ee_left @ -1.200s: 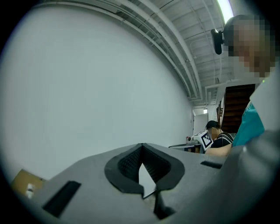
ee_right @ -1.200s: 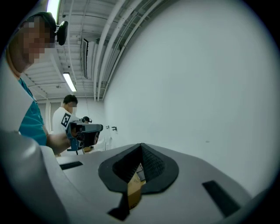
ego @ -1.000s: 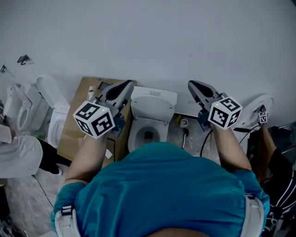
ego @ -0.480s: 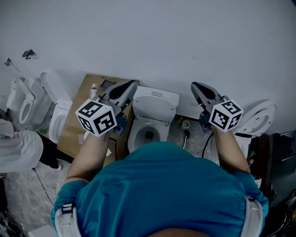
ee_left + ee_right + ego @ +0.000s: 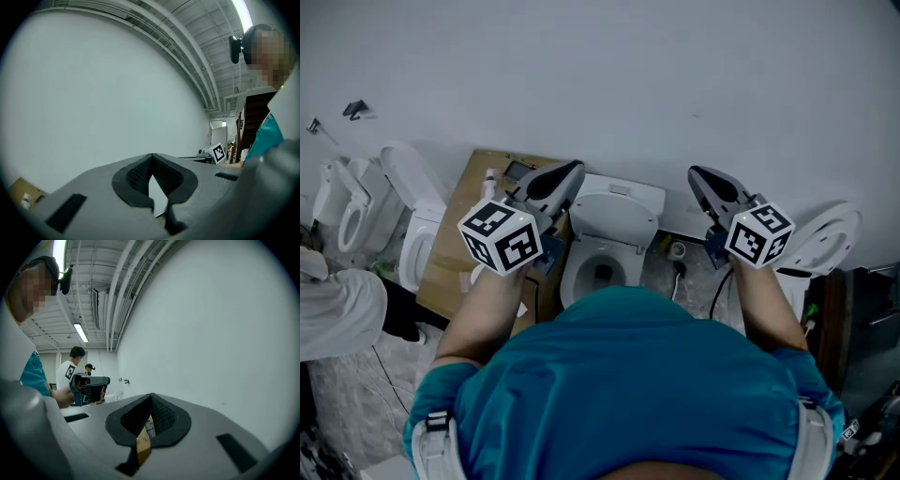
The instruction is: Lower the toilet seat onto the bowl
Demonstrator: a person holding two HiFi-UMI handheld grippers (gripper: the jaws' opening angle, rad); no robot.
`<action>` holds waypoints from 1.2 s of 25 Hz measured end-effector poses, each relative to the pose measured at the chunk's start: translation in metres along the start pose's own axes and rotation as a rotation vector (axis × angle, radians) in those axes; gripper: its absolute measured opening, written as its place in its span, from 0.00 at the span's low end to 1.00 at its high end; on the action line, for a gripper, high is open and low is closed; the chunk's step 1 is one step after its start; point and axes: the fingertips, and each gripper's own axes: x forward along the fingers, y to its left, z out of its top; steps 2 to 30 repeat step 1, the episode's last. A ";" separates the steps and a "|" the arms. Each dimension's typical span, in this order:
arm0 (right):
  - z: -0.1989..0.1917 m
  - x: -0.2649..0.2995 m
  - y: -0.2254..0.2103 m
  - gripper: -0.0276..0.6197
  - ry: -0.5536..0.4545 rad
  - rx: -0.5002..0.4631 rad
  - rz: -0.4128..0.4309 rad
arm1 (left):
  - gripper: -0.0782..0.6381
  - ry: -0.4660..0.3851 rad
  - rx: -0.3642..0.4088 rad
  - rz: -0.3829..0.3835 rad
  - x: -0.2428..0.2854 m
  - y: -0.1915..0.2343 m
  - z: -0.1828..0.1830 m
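Note:
A white toilet [image 5: 602, 251] stands against the wall, straight below me in the head view. Its seat and lid [image 5: 615, 217] lean back towards the tank, and the bowl [image 5: 598, 274] lies uncovered with its dark drain showing. My left gripper [image 5: 572, 170] hovers over the toilet's left side, shut and holding nothing. At the toilet's right, my right gripper [image 5: 695, 172] is also shut and holds nothing. In the left gripper view the tips of the left gripper [image 5: 151, 156] meet against the bare white wall. The right gripper view shows the right gripper [image 5: 151, 396] with its tips together too.
A brown cardboard sheet [image 5: 461, 230] lies left of the toilet. Further left are two more toilets [image 5: 405, 211]. Another white toilet seat [image 5: 827, 236] is at the right, and a black cable [image 5: 713, 286] runs on the floor. A person in white [image 5: 337, 309] crouches at the left edge.
Both grippers have drifted slightly right and stay shut. The person at the right edge has left the view, and the one in white has shifted left.

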 end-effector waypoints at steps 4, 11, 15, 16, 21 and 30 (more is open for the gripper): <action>0.000 0.001 0.000 0.03 0.000 -0.002 0.000 | 0.11 0.000 -0.001 -0.001 0.000 0.001 0.000; 0.000 0.001 0.000 0.03 0.000 -0.002 0.000 | 0.11 0.000 -0.001 -0.001 0.000 0.001 0.000; 0.000 0.001 0.000 0.03 0.000 -0.002 0.000 | 0.11 0.000 -0.001 -0.001 0.000 0.001 0.000; 0.000 0.001 0.000 0.03 0.000 -0.002 0.000 | 0.11 0.000 -0.001 -0.001 0.000 0.001 0.000; 0.000 0.001 0.000 0.03 0.000 -0.002 0.000 | 0.11 0.000 -0.001 -0.001 0.000 0.001 0.000; 0.000 0.001 0.000 0.03 0.000 -0.002 0.000 | 0.11 0.000 -0.001 -0.001 0.000 0.001 0.000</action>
